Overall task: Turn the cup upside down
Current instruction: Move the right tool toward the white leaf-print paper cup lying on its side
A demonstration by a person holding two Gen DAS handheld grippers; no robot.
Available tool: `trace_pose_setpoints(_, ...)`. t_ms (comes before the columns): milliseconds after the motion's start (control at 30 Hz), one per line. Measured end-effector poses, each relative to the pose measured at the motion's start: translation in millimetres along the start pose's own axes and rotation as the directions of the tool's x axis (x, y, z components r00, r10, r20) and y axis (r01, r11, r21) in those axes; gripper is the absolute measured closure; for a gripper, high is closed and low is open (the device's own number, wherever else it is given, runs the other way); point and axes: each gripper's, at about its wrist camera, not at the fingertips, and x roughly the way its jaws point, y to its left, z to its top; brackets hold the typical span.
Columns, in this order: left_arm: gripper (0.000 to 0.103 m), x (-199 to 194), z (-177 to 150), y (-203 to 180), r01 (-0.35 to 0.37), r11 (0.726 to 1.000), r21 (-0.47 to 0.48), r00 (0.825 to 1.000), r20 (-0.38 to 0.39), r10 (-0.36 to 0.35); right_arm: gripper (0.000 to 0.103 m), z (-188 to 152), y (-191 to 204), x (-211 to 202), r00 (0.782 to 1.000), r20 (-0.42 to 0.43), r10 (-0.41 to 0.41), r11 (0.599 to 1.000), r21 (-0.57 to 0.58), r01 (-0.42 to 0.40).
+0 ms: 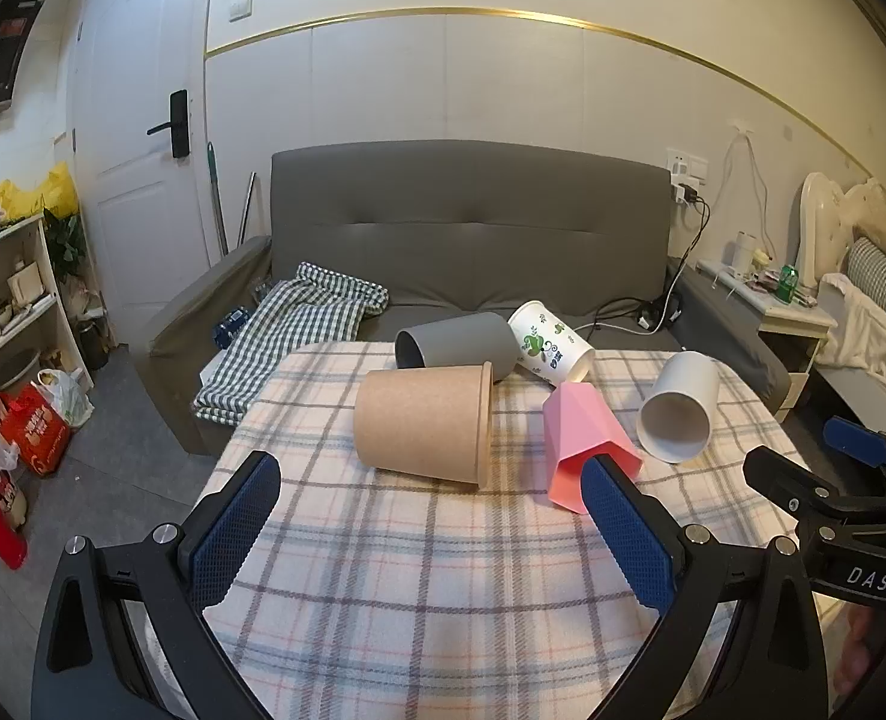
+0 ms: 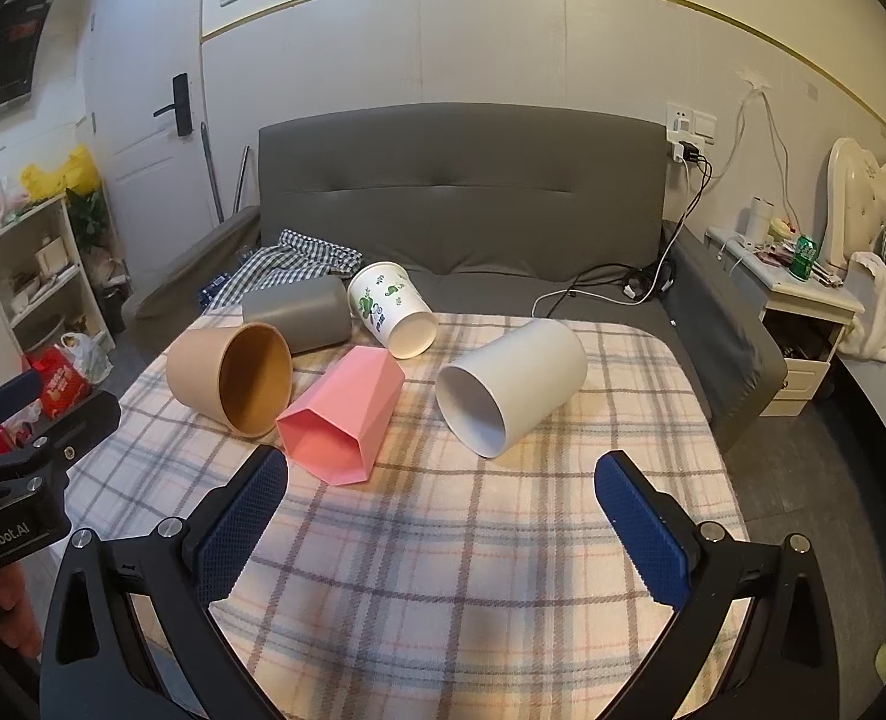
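Observation:
Several cups lie on their sides on the plaid-covered table [image 1: 443, 588]: a brown paper cup [image 1: 422, 423] [image 2: 227, 381], a grey cup [image 1: 457, 345] [image 2: 299, 315], a white printed paper cup [image 1: 547, 348] [image 2: 392, 309], a pink faceted cup [image 1: 583, 438] [image 2: 344, 414] and a plain white cup [image 1: 679, 408] [image 2: 511, 384]. My left gripper [image 1: 434, 480] is open and empty, just short of the brown cup. My right gripper [image 2: 443, 474] is open and empty, in front of the pink and white cups.
A grey sofa [image 1: 472, 240] with a checked cloth [image 1: 287, 336] stands behind the table. A shelf [image 1: 17, 300] and bags are on the left. A nightstand [image 2: 802, 300] and bed are on the right. Each gripper shows at the edge of the other's view.

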Motion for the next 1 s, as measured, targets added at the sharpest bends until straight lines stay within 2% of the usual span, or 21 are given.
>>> trace_pose_setpoints(600, 0.0, 0.6, 1.4, 1.5, -0.003, 1.0, 0.0, 1.0, 0.0, 0.003, 0.0, 4.5, 4.7, 0.9, 1.0, 0.001, 0.014, 1.0, -0.01, -0.014)
trace_pose_setpoints(1000, 0.0, 4.9, 9.5, 8.8, -0.005, 0.999, -0.04, 1.0, -0.02, 0.004, 0.0, 6.0, 7.6, 4.0, 0.999, -0.015, 0.042, 0.999, -0.012, -0.042)
